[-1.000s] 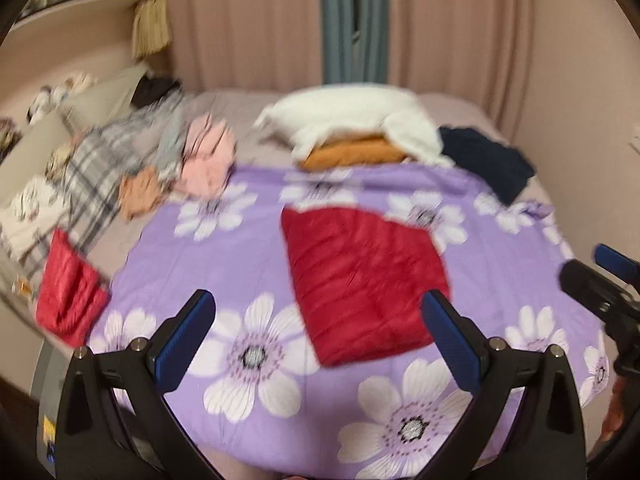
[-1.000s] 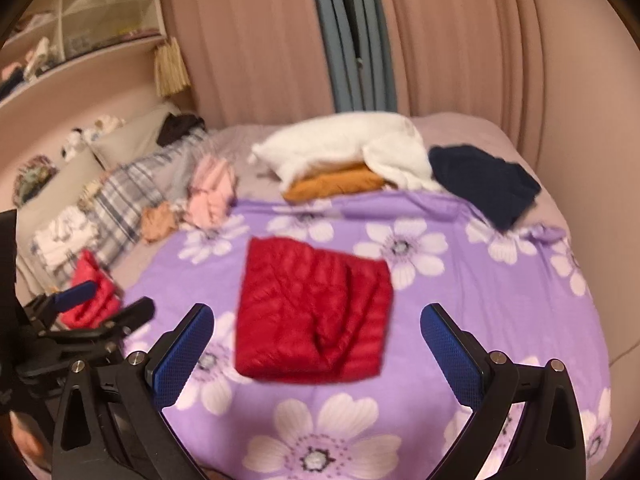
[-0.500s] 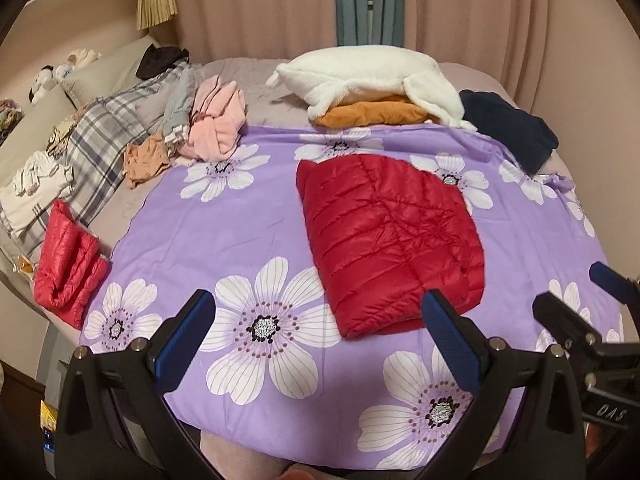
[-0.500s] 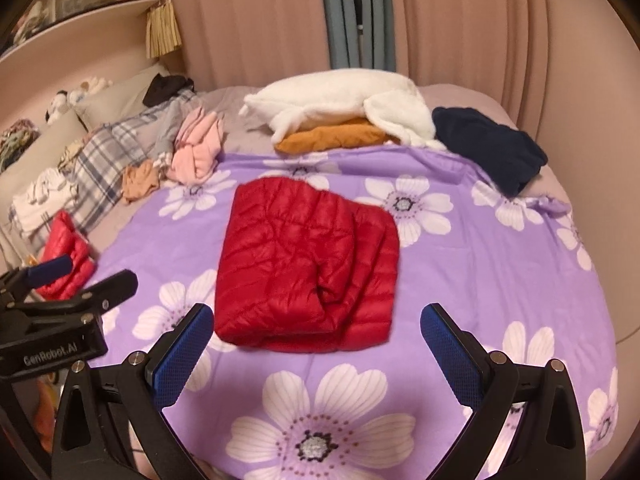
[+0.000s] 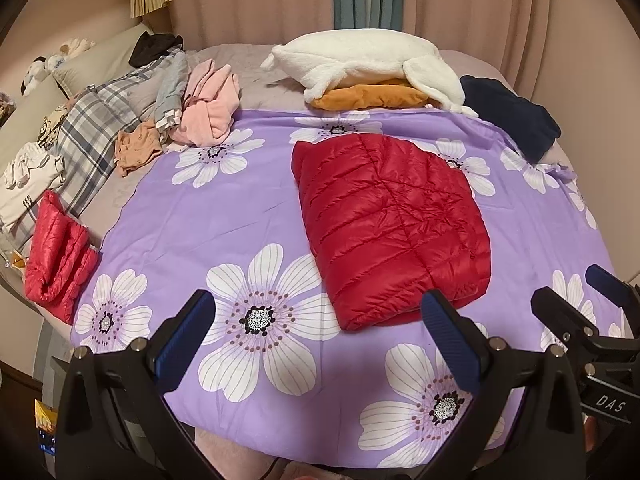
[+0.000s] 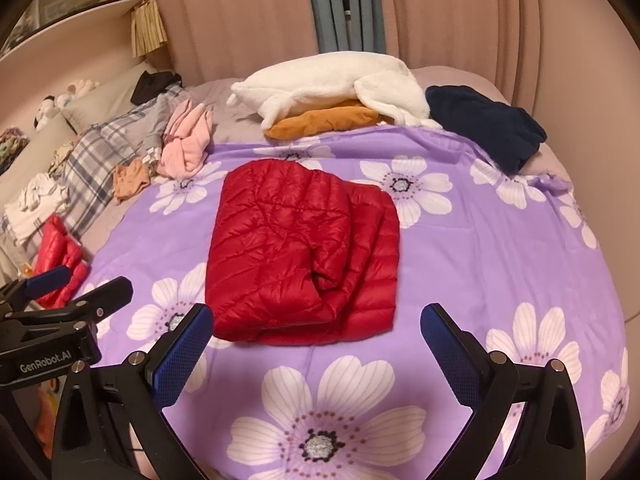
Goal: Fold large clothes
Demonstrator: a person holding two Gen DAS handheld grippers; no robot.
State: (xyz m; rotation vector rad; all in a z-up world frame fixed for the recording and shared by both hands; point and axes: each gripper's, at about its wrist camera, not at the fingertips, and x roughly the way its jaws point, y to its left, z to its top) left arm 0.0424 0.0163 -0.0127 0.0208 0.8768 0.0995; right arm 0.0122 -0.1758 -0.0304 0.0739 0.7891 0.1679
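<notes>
Red quilted puffer jacket (image 5: 390, 224) is lying folded on the purple flower-print bedspread (image 5: 192, 220), while the left gripper (image 5: 320, 336) and right gripper (image 6: 316, 340) are hovering spread wide, holding nothing.

On the black body of the right gripper (image 5: 582, 292), seen at the right edge of the left wrist view, white letters read "DAS"; that is all of the marking that shows. On the black body of the left gripper (image 6: 76, 284), seen at the left edge of the right wrist view, white letters read "GenRobot.AI". A white garment (image 5: 28, 184) at the left side of the bed carries small dark print, too small to read.
</notes>
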